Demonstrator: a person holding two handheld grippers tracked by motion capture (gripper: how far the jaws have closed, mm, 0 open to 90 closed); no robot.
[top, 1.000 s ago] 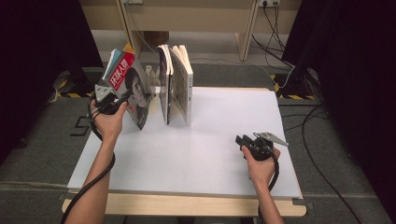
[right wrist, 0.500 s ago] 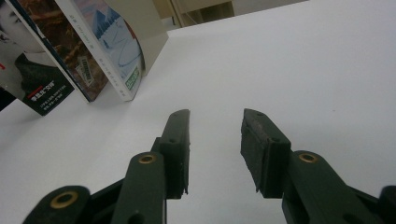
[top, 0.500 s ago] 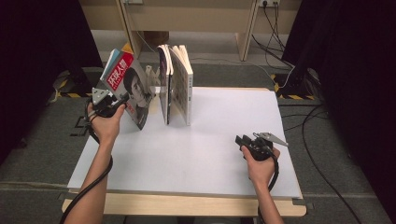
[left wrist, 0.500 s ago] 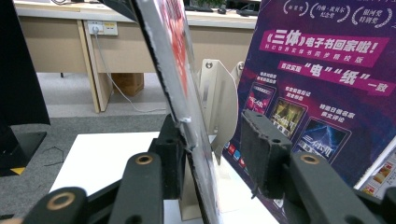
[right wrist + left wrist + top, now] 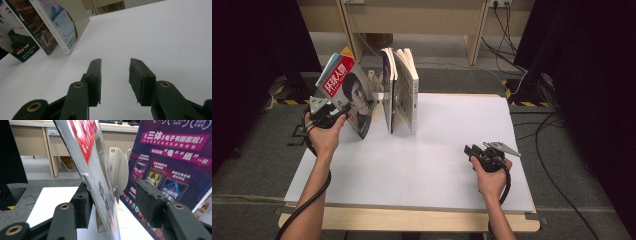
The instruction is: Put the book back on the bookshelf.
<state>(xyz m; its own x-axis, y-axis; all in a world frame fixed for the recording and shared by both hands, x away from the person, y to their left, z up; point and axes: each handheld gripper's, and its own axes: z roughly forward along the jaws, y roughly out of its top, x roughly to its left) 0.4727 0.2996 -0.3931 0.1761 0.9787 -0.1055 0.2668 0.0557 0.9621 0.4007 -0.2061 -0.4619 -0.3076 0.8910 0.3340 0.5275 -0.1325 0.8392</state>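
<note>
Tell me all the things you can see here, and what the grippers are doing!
Magazine: one, red title, a face on the cover, leaning at the table's back left.
Books: a few, standing upright beside it.
Bookend: one, pale metal, behind the magazine.
Table: one, white top.
Left gripper: black, jaws just opened, magazine between them, right pad apart from it.
Right gripper: black, open, over the table's right side.

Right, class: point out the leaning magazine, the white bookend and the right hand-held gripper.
Leaning magazine [image 5: 346, 92], high view, on its front cover.
White bookend [image 5: 119, 168], left gripper view, on its upright plate.
Right hand-held gripper [image 5: 115, 77], right gripper view, midway between its fingertips.
</note>
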